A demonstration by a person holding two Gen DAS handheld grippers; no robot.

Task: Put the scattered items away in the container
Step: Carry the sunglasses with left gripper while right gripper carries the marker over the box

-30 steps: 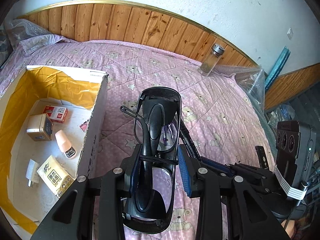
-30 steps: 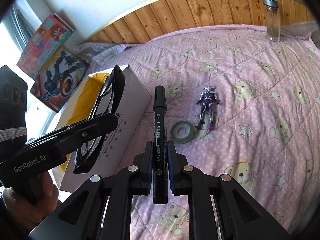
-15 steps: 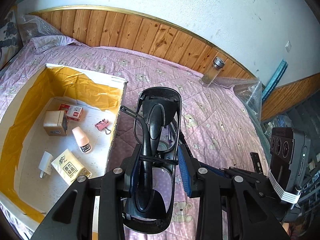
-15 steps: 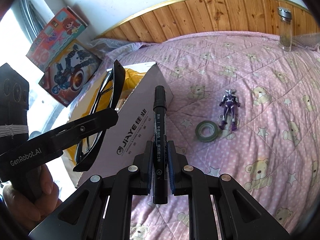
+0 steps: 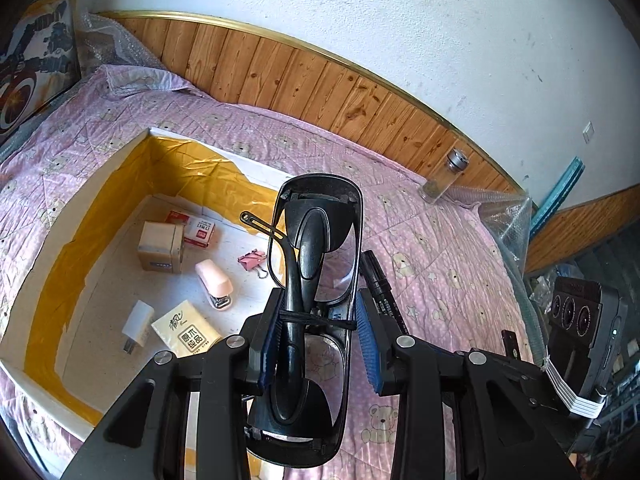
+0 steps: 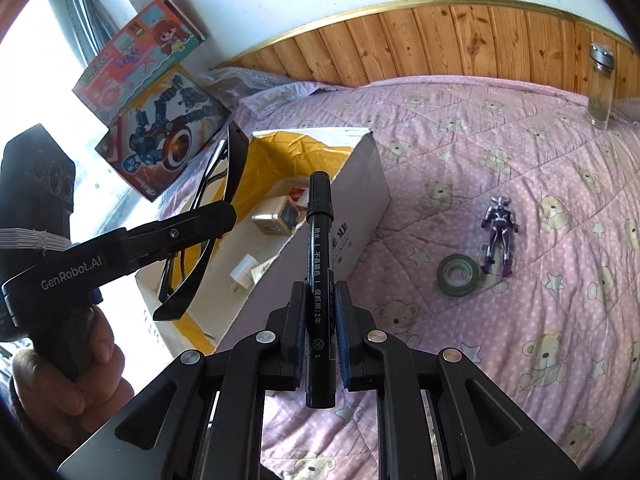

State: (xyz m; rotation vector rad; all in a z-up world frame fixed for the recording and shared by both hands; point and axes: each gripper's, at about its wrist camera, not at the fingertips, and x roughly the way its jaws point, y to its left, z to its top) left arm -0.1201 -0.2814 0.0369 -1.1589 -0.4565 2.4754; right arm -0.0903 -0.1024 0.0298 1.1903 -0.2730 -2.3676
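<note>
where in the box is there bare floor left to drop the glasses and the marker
Bare floor in the box runs along the yellow-taped left wall, left of the charger, and on the right between the pink clip and the stapler. The middle is crowded: carton, red packet, tissue pack.

Box [image 5: 120, 168] on quilt [image 5: 440, 248], left of centre. In box: carton [image 5: 160, 246], stapler [image 5: 214, 282], clip [image 5: 253, 259], charger [image 5: 137, 324], tissue pack [image 5: 186, 332]. Glasses [image 5: 310, 300] over box's right edge. Marker [image 6: 319, 280] right of glasses. Right of box: tape [image 6: 457, 273] touching figure [image 6: 498, 236]. Jar [image 6: 600, 86] behind, against headboard [image 6: 440, 40].
</note>
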